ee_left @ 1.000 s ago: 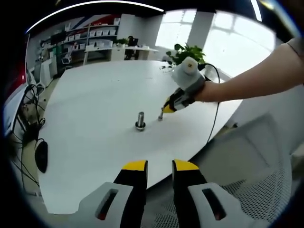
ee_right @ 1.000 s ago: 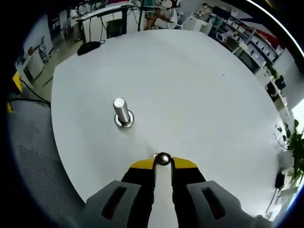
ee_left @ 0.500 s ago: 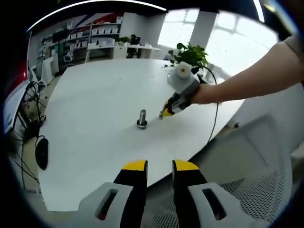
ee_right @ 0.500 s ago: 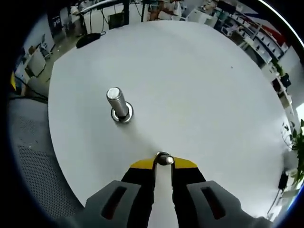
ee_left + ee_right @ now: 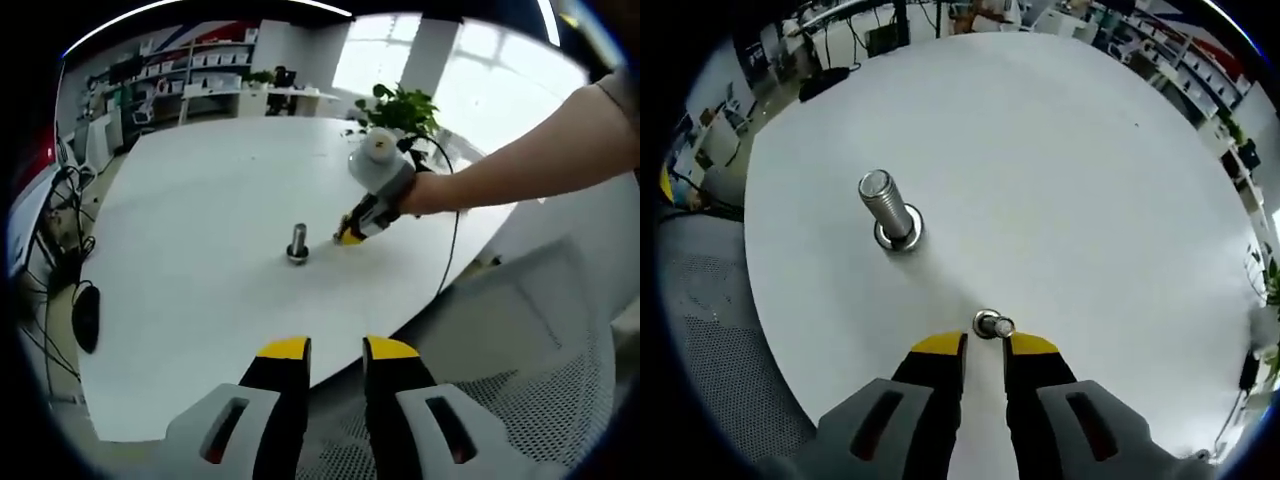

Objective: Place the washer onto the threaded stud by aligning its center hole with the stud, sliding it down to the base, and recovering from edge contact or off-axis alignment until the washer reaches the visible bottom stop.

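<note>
right gripper (image 5: 983,346) jaws slightly parted, washer (image 5: 991,325) at tips, lower centre, grip unclear. threaded stud (image 5: 888,212) upper left, apart. left gripper (image 5: 337,349) jaws slightly spread, idle. centre hole over stud top, keep level, lower straight.

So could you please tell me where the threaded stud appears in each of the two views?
Left gripper view: the threaded stud stands mid-picture on the white table, just left of the right gripper.
Right gripper view: upper left of centre, beyond the fingers.
Shared landmark: the white table.
</note>
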`<state>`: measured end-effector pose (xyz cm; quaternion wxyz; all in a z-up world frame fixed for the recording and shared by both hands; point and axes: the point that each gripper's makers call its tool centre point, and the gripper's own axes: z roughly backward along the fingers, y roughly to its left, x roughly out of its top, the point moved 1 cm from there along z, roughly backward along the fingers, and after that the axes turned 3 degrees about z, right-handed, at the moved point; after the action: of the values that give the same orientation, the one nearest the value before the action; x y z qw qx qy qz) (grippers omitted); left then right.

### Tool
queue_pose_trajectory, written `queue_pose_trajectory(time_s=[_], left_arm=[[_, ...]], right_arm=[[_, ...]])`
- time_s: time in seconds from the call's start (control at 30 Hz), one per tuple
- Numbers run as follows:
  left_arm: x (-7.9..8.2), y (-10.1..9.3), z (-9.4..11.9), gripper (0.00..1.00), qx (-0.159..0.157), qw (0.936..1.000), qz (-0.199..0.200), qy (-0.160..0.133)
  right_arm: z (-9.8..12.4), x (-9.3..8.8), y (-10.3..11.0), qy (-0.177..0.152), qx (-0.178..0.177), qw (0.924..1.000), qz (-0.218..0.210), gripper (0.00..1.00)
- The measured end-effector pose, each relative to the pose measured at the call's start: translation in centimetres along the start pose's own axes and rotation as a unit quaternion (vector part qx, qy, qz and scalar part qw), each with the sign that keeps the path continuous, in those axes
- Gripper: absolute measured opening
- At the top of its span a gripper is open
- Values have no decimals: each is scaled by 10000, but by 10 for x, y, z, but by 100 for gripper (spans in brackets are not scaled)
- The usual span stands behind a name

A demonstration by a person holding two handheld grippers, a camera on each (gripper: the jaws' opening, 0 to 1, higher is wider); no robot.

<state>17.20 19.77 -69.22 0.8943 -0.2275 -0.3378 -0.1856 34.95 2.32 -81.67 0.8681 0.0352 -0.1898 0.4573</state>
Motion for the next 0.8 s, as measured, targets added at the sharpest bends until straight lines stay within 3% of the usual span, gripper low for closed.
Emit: queue_pose_trajectory(time_s=[0.17,0.33,0.6,0.8], left_arm=[[1,0,1,18,-21,10000,29,-58],[2,-3,1,19,-101,9999,36,-100],[4,-7,3,19,-193,9996,35,-203],[8,-10,4,20,-318,9990,40,-310]], right_arm=[[12,-2,5,-45,-62,9999,-87,18],[27,-6,10,-227,-179,9986,-438,20],[57,-26,16,-442,-383,9960,-673,24],[97,-32,16,-1090,-656,9875,-932,26]])
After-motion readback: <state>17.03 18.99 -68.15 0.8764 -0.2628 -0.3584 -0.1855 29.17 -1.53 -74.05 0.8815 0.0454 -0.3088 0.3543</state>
